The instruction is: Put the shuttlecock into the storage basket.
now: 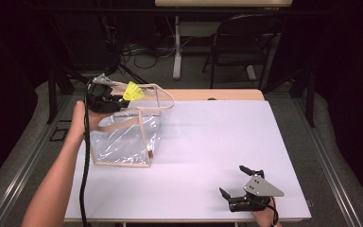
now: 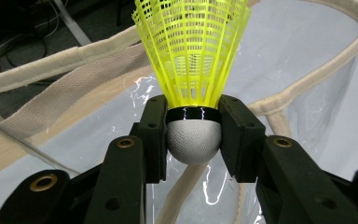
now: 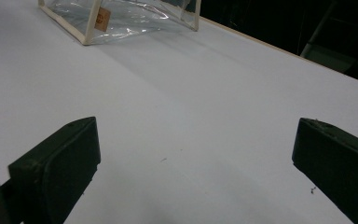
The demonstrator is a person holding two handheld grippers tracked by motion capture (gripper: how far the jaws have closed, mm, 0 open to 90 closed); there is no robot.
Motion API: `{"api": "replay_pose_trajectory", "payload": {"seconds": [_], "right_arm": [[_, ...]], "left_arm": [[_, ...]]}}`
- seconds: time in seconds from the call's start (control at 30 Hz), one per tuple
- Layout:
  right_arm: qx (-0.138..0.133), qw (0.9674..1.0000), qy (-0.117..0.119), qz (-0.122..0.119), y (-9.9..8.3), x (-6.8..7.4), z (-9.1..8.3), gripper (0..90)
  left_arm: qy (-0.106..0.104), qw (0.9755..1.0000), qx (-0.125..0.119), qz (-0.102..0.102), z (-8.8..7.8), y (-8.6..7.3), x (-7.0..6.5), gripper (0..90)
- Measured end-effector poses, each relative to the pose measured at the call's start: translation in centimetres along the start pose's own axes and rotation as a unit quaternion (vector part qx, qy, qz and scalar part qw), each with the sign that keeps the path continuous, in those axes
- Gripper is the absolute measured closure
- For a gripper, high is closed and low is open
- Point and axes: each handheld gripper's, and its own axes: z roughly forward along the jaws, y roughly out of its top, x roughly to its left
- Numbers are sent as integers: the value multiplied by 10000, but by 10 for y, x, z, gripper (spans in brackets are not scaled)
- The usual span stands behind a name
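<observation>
Shuttlecock (image 2: 192,70) — in left gripper (image 2: 193,135) jaws

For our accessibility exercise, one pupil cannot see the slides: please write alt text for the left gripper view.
The left gripper clamps a yellow plastic shuttlecock by its rounded white cork base between two black jaws, skirt pointing away from the camera. Behind it lies a clear plastic tote bag with cream fabric handles, on a white table.

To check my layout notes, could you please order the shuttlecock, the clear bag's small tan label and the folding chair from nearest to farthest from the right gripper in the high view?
From the right gripper:
1. Tan label, left, on the clear bag.
2. Shuttlecock, far left, in the left gripper.
3. Folding chair, beyond the table.
</observation>
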Motion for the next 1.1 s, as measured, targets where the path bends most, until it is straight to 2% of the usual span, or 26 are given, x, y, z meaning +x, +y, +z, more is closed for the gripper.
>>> {"api": "replay_pose_trajectory", "payload": {"seconds": [0.33, 0.43, 0.53, 0.63, 0.7, 1.1], "right_arm": [[-1, 10000, -17, -14, 0, 0, 0, 4], [9, 10000, -14, -20, 0, 0, 0, 4], [-1, 10000, -17, -16, 0, 0, 0, 4], [-1, 10000, -18, -15, 0, 0, 0, 4], [3, 10000, -14, -14, 0, 0, 0, 4], [-5, 10000, -26, -16, 0, -1, -1, 4]], "left_arm": [[-16, 10000, 92, -30, 3, 0, 4, 631], [2, 9999, 92, -113, 4, 1, 6, 529], [31, 9999, -21, -150, 1, 1, 5, 383], [21, 9998, -154, -111, -4, 0, 2, 234], [21, 9996, -261, -81, -8, 0, -2, 175], [110, 9983, -565, 25, -21, -11, -28, 21]]}}
